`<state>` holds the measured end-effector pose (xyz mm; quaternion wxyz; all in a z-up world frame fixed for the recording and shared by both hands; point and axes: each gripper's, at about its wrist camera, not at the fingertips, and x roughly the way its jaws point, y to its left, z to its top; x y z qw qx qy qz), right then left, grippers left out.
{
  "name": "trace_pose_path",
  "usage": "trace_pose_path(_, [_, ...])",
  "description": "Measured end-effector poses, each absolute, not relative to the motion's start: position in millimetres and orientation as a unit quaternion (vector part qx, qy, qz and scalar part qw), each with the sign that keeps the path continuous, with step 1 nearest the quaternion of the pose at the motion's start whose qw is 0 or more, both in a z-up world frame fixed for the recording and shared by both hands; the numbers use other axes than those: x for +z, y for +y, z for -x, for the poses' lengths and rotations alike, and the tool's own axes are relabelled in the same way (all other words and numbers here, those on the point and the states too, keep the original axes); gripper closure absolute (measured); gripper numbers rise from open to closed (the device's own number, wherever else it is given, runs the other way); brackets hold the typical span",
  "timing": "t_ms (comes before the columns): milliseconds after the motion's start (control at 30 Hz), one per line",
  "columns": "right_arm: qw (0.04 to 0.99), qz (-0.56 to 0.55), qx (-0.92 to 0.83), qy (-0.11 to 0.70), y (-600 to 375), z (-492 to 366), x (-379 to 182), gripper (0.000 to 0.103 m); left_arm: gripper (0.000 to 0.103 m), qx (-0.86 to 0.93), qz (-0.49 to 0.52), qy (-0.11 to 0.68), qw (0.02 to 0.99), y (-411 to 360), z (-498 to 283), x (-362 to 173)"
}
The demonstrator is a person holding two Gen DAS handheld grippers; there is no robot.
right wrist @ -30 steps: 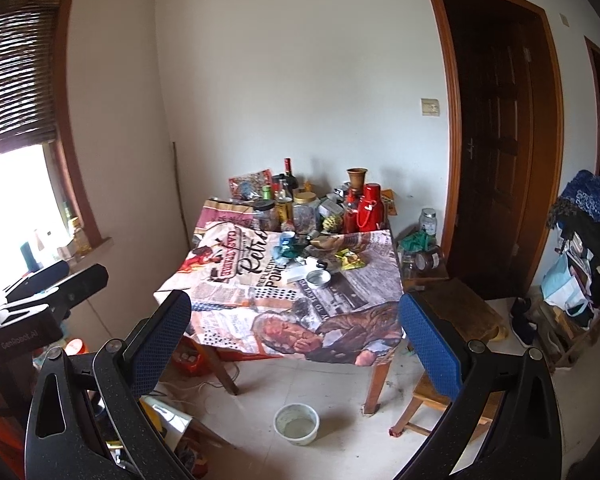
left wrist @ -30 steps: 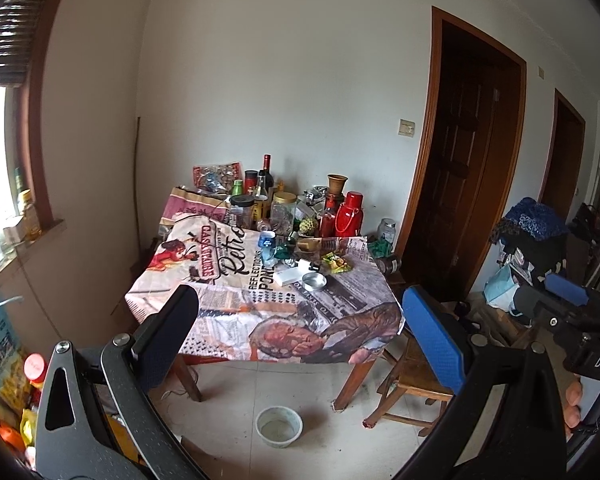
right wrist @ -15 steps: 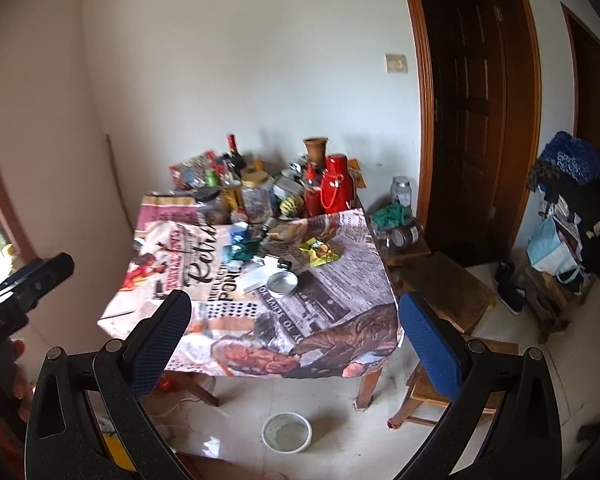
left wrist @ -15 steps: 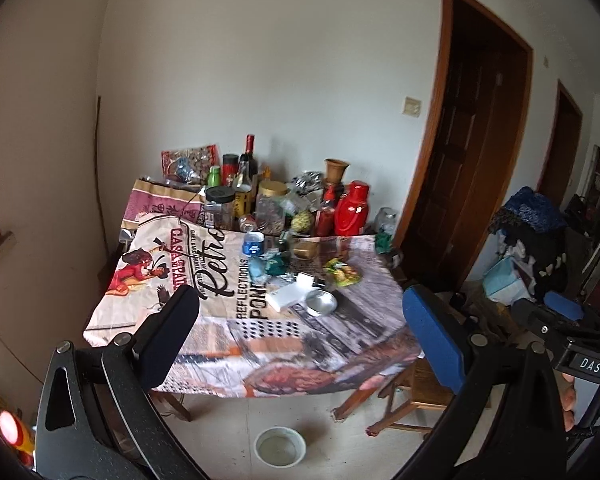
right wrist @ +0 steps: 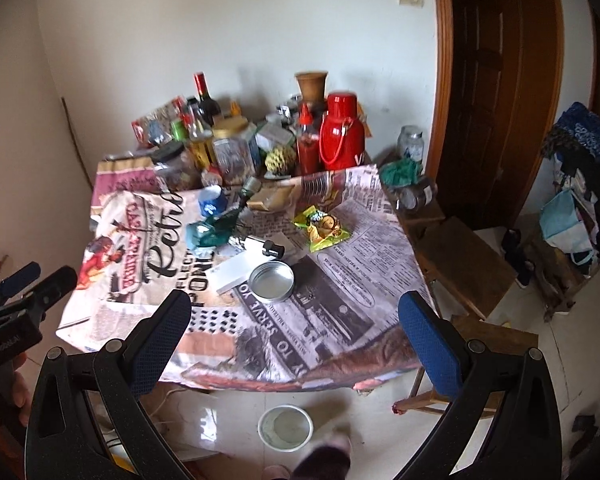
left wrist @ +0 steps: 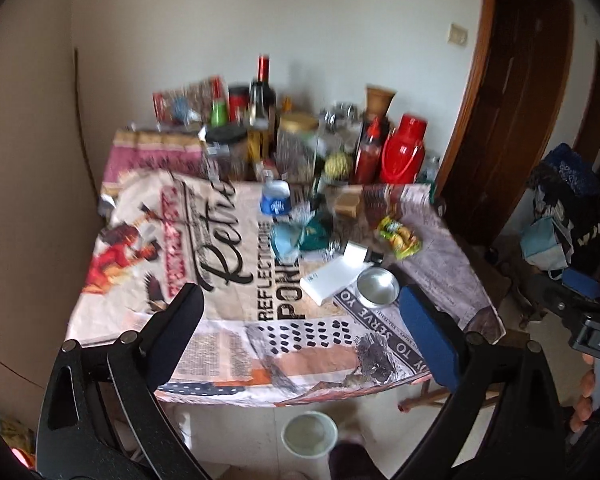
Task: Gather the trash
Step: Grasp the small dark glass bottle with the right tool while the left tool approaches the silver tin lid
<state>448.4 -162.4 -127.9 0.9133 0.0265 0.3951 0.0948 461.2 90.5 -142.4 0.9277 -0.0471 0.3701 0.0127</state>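
Observation:
A table (left wrist: 228,344) (right wrist: 340,344) with a printed cloth holds litter in its middle: a yellow-green snack wrapper (left wrist: 398,237) (right wrist: 323,228), crumpled teal and blue wrappers (left wrist: 300,236) (right wrist: 210,232), a white box (left wrist: 332,276) (right wrist: 234,272) and a round metal tin (left wrist: 377,286) (right wrist: 271,276). My left gripper (left wrist: 300,320) is open and empty, above the table's near edge. My right gripper (right wrist: 296,320) is open and empty, also short of the litter.
Bottles, jars and a red thermos (left wrist: 403,148) (right wrist: 341,136) crowd the table's far side. A white bowl (left wrist: 309,434) (right wrist: 286,428) sits on the floor under the near edge. A wooden stool (right wrist: 456,268) and a dark door (right wrist: 496,80) are at right.
Both grippers have moved closer to the table and tilted down toward it; the table fills more of each view. Both stay open and empty.

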Motion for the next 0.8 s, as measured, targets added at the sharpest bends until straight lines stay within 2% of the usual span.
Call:
trace_pose_path(200, [0.880, -0.023, 0.112, 0.461, -162, -518, -179, 0.001, 0.004, 0.023, 0.079, 0.432, 0.898, 94, -524, -195])
trace_pose_path(300, [0.863, -0.007, 0.124, 0.490, -158, -549, -203, 0.014, 0.004, 0.019, 0.076, 0.449, 0.890, 90, -550, -222])
trace_pose_path(467, [0.832, 0.007, 0.163, 0.530, -148, -586, -238, 0.029, 0.004, -0.011, 0.033, 0.494, 0.869, 70, -594, -271])
trace_pose_path(633, [0.801, 0.015, 0.204, 0.562, -134, -610, -266, 0.050, 0.004, -0.029, 0.015, 0.517, 0.855, 61, -623, -299])
trace_pose_path(800, [0.796, 0.012, 0.235, 0.558, -131, -629, -267, 0.051, 0.004, -0.032, 0.002, 0.528, 0.849, 64, -639, -312])
